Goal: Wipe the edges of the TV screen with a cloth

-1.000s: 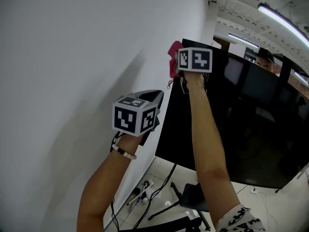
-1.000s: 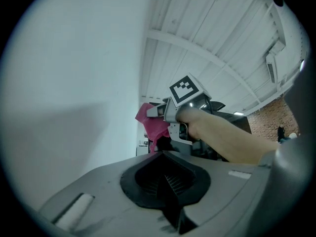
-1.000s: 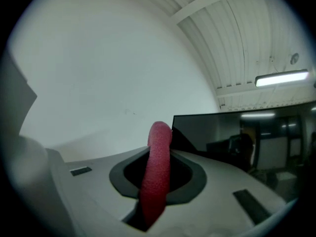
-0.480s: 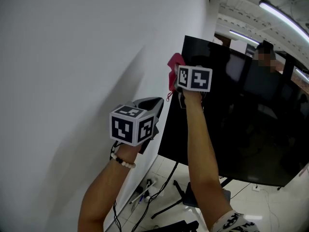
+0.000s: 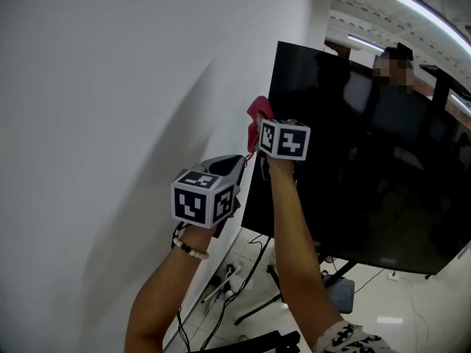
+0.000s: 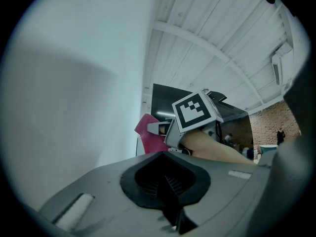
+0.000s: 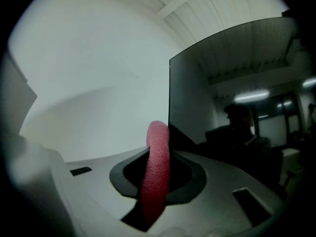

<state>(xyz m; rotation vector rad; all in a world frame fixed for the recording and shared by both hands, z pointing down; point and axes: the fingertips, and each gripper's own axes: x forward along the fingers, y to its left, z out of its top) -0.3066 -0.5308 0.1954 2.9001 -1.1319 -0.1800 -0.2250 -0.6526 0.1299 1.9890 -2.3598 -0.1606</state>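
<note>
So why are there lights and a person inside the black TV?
Right gripper view: the glossy TV screen mirrors ceiling lights and a person's silhouette, and the close pink cloth looks blurry; head view: same reflections, plus a soft shadow on the white wall.

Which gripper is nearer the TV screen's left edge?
Right. The right gripper holds the pink cloth at the TV screen edge; the left gripper is lower, by the wall.

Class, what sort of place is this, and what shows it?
Probably a lab or studio, not a home: a TV on a stand beside a bare white wall, strip lights overhead, loose cables on the floor.
</note>
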